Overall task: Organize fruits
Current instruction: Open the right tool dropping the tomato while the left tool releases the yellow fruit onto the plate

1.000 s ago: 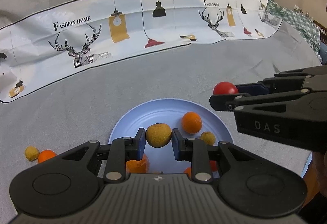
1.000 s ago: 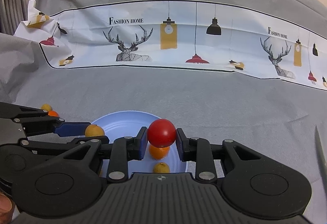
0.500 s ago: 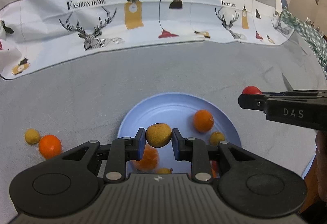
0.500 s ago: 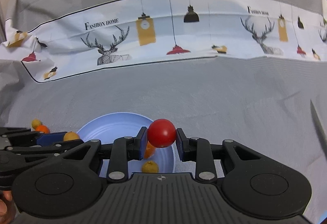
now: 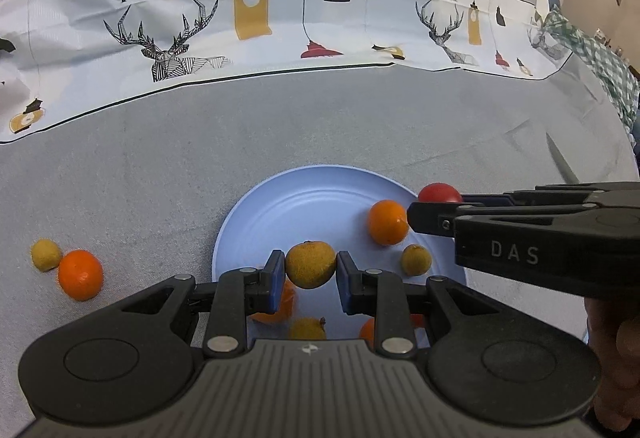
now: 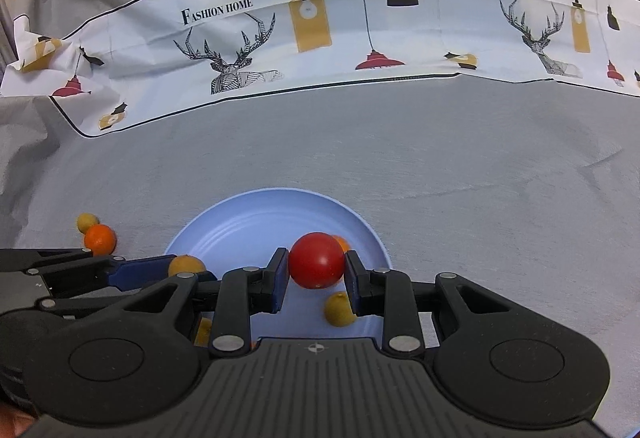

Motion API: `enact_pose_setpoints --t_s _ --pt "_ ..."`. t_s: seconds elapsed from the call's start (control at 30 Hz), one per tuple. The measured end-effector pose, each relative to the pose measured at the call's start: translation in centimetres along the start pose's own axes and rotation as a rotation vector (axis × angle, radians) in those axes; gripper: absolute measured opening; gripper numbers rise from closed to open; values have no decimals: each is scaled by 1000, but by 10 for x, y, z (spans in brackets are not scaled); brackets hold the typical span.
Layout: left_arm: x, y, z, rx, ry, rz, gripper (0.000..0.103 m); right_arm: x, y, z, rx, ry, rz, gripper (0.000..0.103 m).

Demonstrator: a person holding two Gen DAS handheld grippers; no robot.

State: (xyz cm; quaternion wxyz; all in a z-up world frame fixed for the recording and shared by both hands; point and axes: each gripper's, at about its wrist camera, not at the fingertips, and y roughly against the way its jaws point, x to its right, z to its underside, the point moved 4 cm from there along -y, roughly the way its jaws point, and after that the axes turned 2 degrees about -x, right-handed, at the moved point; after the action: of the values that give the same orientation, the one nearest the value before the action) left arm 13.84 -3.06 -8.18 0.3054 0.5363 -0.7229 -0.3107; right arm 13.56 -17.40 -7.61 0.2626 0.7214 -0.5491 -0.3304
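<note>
My left gripper [image 5: 311,276] is shut on a yellow-brown fruit [image 5: 310,264] and holds it over the blue plate [image 5: 304,198]. My right gripper [image 6: 316,280] is shut on a red tomato [image 6: 316,260] above the same plate [image 6: 256,226]; the tomato also shows in the left wrist view [image 5: 439,193]. On the plate lie an orange [image 5: 386,222], a small yellow fruit [image 5: 416,259] and several more fruits partly hidden under my left gripper. An orange [image 5: 80,274] and a small yellow fruit [image 5: 46,254] lie on the cloth left of the plate.
A grey cloth [image 5: 160,178] covers the table, with a white printed band [image 5: 280,18] at the back. A knife blade [image 5: 562,162] lies on the cloth at the far right. A checked cloth [image 5: 600,58] sits at the right edge.
Both grippers have kept their fruits. The right gripper with the tomato has moved left, over the plate's right side. The left view has shifted, showing the plate more centred.
</note>
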Motion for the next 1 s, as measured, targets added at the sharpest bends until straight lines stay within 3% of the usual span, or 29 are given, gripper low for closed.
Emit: enact_pose_setpoints --t_s 0.83,0.9,1.0 --pt "2 4 1 6 1 7 30 -9 -2 1 -9 18 30 31" --pt "2 3 2 -4 1 16 32 -10 -3 2 -13 15 36 33" --pt "0 4 1 3 -1 7 41 -11 -2 2 -10 17 45 48"
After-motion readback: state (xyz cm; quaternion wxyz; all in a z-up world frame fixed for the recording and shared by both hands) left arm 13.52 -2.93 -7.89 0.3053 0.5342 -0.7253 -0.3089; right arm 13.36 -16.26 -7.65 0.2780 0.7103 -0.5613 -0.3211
